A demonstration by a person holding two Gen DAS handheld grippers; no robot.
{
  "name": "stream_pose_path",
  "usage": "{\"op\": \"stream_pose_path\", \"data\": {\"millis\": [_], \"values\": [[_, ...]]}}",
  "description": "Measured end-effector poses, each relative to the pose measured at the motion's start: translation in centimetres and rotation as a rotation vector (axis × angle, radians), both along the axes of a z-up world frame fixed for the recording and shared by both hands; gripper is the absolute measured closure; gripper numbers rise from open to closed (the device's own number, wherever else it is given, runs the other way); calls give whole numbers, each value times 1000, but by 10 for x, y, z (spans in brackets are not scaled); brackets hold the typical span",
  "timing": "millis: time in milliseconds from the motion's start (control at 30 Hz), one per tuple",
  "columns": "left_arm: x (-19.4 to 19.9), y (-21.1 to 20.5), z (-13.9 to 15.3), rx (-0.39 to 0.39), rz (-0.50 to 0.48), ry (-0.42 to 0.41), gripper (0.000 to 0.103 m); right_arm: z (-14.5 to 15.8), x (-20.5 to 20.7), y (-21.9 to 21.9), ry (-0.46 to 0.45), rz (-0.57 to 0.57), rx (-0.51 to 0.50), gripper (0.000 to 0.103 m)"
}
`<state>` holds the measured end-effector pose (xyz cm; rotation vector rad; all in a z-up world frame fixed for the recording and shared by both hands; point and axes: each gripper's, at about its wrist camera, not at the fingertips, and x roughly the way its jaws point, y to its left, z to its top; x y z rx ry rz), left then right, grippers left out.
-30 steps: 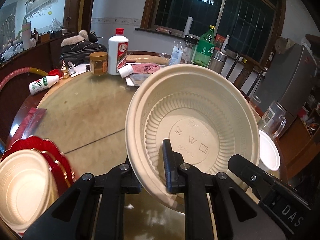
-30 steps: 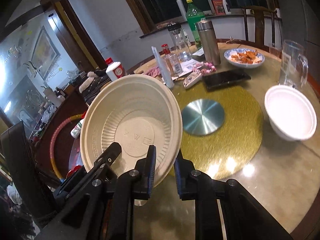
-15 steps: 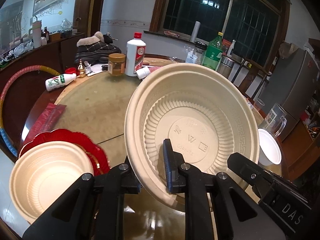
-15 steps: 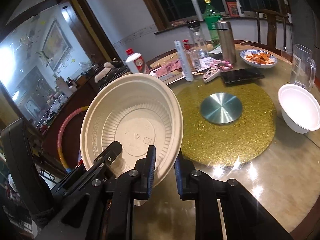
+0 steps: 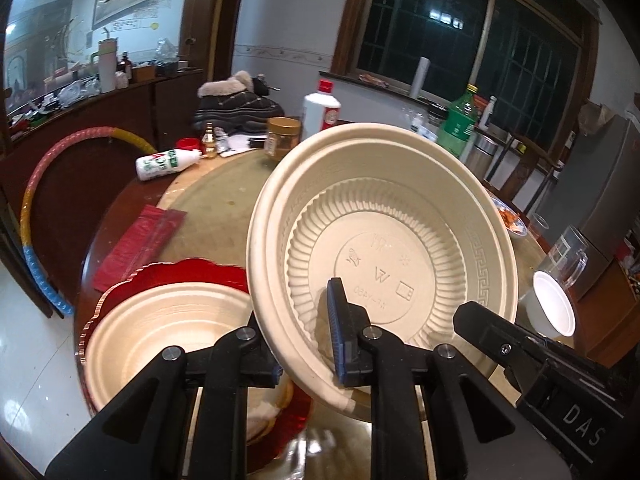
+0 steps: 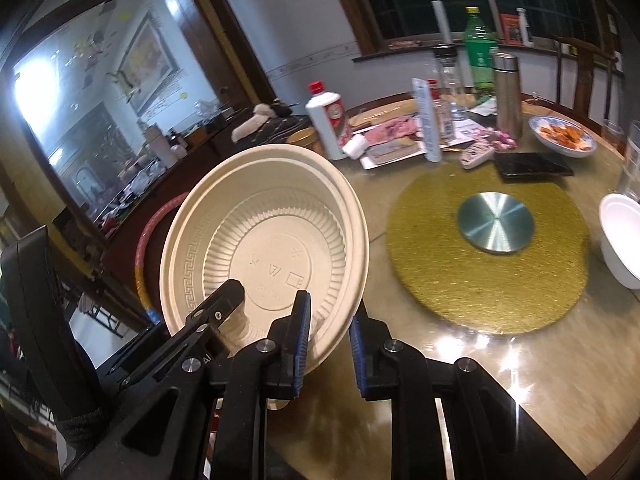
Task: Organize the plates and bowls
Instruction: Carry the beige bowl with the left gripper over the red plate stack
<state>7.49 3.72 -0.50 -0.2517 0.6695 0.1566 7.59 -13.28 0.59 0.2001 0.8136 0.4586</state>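
A large beige ribbed bowl hangs tilted above the table, its inside facing both cameras. My left gripper is shut on its left rim, one pad inside and one outside. My right gripper is shut on the opposite rim of the same bowl. Each gripper shows in the other's view: the right gripper and the left gripper. Below and left of the held bowl, a second beige bowl sits on a red scalloped plate at the table edge. A white bowl stands at the right.
A gold round mat with a metal disc lies mid-table. Bottles, a steel flask, a dish of food, a phone and papers crowd the far side. A glass jug stands beside the white bowl.
Both grippers have carried the held bowl leftward over the table. The red plate with the second beige bowl has come further into the left wrist view, now partly beneath the held bowl.
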Motion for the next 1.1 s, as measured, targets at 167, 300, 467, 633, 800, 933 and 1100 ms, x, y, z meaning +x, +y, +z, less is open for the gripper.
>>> {"op": "stream_pose_path", "data": {"millis": [167,300,467,633,800,933,1100], "values": [[-9,20,2,2,33,0,86,3,-4,23,-8,57,-2,84],[-15,34,1,2,55,7,86,4,-7,39,-7,100,-1,84],[-20,49,-2,-5,75,26,86,1,-7,55,12,151,2,84],[-26,62,-2,-8,91,36,86,0,-9,69,22,192,1,84],[-33,74,-2,-11,100,46,85,3,-12,83,25,230,-2,84],[-38,82,-6,-15,107,63,85,0,-13,92,35,257,-3,84],[-41,87,-14,-22,112,87,85,-9,-15,100,58,279,-11,84]]}}
